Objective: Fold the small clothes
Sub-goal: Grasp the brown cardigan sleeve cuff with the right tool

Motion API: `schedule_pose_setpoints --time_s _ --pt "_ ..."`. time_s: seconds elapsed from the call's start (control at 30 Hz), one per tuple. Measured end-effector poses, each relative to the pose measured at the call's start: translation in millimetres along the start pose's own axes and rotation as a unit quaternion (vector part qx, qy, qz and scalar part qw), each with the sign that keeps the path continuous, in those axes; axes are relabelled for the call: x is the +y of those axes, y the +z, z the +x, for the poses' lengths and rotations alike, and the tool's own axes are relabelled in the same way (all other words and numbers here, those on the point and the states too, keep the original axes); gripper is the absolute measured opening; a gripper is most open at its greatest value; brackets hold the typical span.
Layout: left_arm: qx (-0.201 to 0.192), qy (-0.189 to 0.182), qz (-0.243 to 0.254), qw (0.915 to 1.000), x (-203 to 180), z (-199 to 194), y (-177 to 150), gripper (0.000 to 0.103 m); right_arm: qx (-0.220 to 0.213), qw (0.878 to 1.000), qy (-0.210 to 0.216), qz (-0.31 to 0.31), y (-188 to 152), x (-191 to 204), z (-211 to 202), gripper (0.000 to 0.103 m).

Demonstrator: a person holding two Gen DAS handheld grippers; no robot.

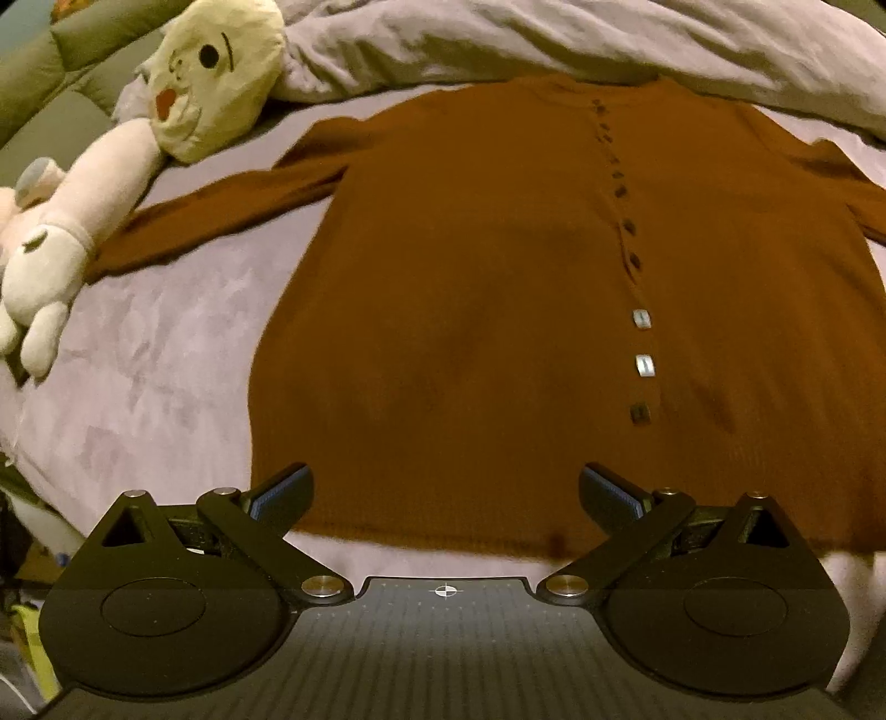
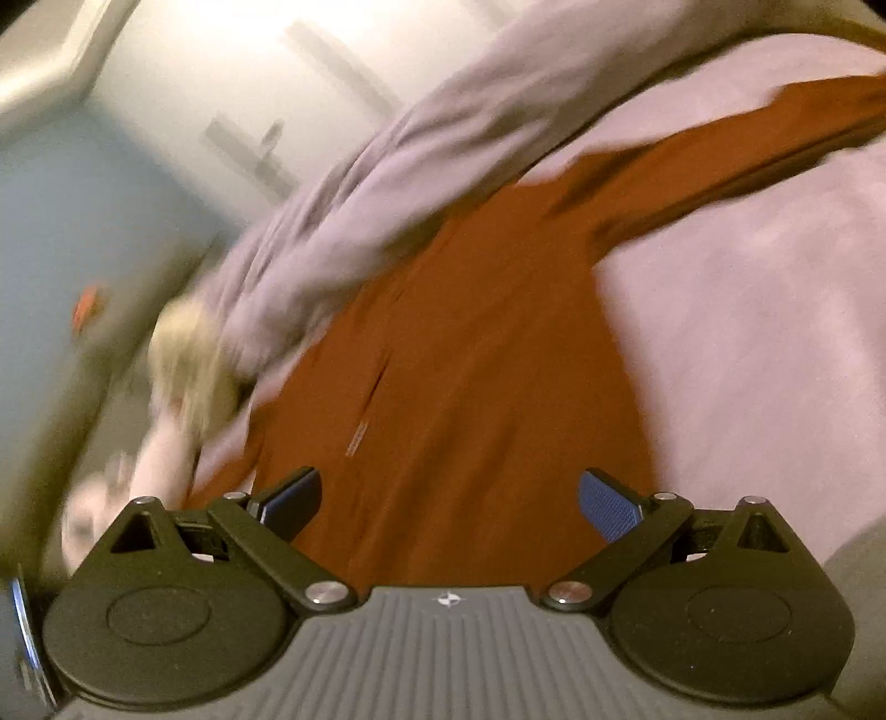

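Observation:
A rust-brown buttoned cardigan (image 1: 470, 288) lies spread flat, front up, on the pale lilac bedsheet (image 1: 144, 354), sleeves stretched out to both sides. A row of buttons (image 1: 642, 365) runs down its front. My left gripper (image 1: 446, 487) hovers open over the hem, nothing between its fingers. In the blurred, tilted right wrist view the same cardigan (image 2: 470, 399) fills the middle, one sleeve (image 2: 720, 149) reaching to the upper right. My right gripper (image 2: 448, 493) is open above the cloth, holding nothing.
A cream and pink plush toy (image 1: 111, 166) lies beside the left sleeve. A rumpled lilac duvet (image 1: 554, 39) is bunched along the cardigan's collar end and crosses the right wrist view as a duvet (image 2: 360, 183). Bare sheet (image 2: 764, 332) lies right of the cardigan.

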State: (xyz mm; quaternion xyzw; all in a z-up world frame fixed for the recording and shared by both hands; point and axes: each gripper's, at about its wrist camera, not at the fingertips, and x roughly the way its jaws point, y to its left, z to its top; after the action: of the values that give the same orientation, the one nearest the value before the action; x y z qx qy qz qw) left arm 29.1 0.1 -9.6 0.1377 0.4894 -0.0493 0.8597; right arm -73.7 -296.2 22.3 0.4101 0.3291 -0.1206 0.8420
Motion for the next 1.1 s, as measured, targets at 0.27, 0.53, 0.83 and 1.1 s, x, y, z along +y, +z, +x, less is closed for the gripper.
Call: schedule_pose_setpoints --time_s 0.27,0.53,0.83,1.1 --pt "-0.018 0.006 -0.056 0.9983 -5 30 42 0.103 -0.185 0.968 -0.075 0.149 112 -143 -35 0.072" --pt "-0.029 0.064 -0.056 0.996 -11 59 63 0.103 -0.262 0.914 -0.125 0.284 151 -258 -42 0.043" --pt "-0.002 0.056 -0.067 0.9961 -7 87 56 0.103 -0.282 0.899 -0.138 0.304 183 -293 -21 0.012" --pt "-0.002 0.027 -0.076 0.9968 0 94 51 0.103 -0.297 0.92 -0.191 0.168 203 -231 -33 0.005"
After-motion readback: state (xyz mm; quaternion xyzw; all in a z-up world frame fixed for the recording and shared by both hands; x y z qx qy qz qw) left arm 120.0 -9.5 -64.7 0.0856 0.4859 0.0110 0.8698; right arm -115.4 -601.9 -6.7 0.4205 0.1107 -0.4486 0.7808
